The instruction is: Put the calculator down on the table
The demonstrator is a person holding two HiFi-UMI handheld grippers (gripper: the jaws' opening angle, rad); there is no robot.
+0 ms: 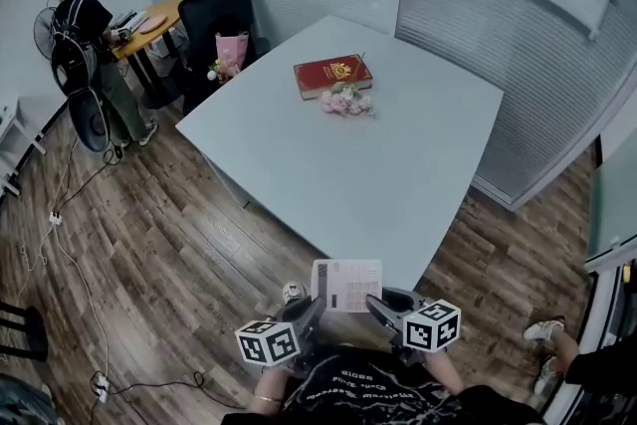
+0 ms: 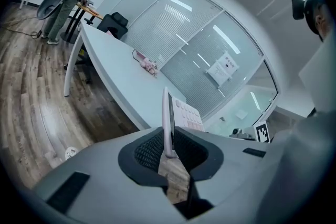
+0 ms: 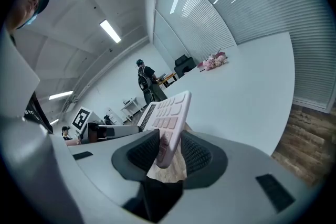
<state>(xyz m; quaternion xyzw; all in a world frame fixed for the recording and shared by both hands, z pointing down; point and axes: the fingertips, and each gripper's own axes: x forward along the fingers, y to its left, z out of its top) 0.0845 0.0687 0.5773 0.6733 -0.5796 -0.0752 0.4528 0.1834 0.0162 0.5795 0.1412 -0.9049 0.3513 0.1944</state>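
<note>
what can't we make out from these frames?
- Key labels on the calculator: too small in head view, nearly edge-on in left gripper view.
- Cover print on the red book: too small in head view.
- Gap between calculator and table: head view looks steeply down; gripper views don't settle it.

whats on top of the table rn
A red book and pink flowers beside it lie on the table. Anything under the book is covered. The left gripper and right gripper hold the calculator off it.

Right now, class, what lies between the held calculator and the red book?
In the head view: bare white table, then a small pink flower bunch just before the red book, far from the calculator.
</note>
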